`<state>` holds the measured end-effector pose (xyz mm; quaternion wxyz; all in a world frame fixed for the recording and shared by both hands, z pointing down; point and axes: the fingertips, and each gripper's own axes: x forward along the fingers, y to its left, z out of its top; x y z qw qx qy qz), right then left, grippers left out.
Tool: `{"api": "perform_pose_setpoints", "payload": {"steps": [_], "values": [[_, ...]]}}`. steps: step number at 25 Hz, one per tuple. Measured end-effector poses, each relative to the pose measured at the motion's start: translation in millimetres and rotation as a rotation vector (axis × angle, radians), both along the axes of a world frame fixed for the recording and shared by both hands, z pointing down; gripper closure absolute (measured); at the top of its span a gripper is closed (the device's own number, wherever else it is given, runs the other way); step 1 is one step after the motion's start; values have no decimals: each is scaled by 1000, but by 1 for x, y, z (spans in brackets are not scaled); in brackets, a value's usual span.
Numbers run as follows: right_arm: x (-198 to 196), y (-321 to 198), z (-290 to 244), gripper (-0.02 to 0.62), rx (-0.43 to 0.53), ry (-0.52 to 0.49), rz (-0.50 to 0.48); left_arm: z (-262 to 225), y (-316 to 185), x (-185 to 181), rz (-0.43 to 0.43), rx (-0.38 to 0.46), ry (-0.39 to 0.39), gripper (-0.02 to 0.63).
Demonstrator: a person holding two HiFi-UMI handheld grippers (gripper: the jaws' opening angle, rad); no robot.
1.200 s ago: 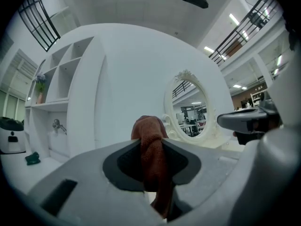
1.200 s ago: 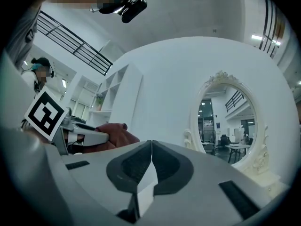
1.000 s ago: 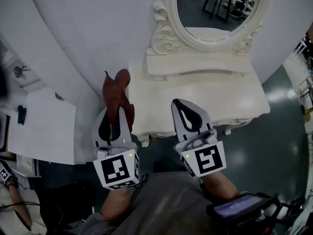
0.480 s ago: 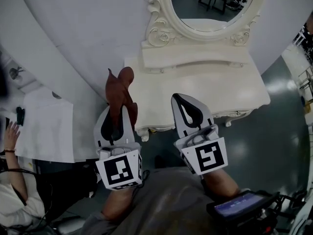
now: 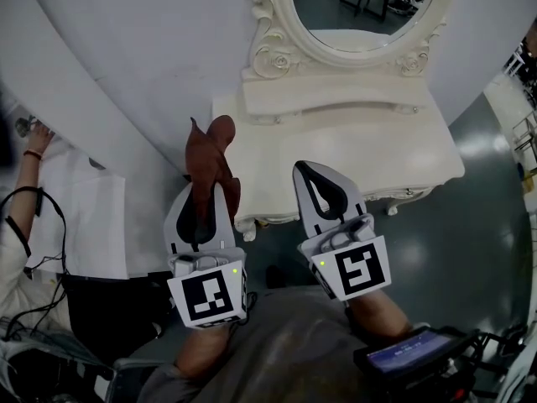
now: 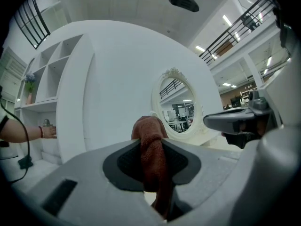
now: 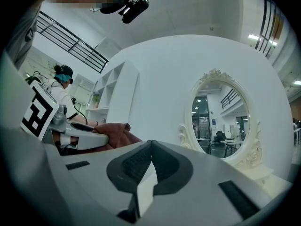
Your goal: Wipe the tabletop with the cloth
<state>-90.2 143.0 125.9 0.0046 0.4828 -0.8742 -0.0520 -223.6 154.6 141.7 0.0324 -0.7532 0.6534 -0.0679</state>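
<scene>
Left gripper clamped on the rust-brown cloth by the dressing table's front-left corner; right gripper pinched closed, empty, at its front edge.

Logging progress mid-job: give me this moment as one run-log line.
left gripper: shut on cloth | right gripper: shut, empty | cloth: bunched, by left front corner of dressing table | wiping: not yet begun

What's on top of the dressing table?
A raised back shelf with the oval mirror; the tabletop looks bare. The cloth in the left gripper hides its left edge.
</scene>
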Motion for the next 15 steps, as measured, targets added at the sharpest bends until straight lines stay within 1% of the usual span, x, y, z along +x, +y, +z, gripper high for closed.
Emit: {"api": "perform_pose_setpoints", "payload": {"steps": [15], "values": [[7,-1,2,583,14,-9,3,3,-1,12,24,-13,-9,506]]}}
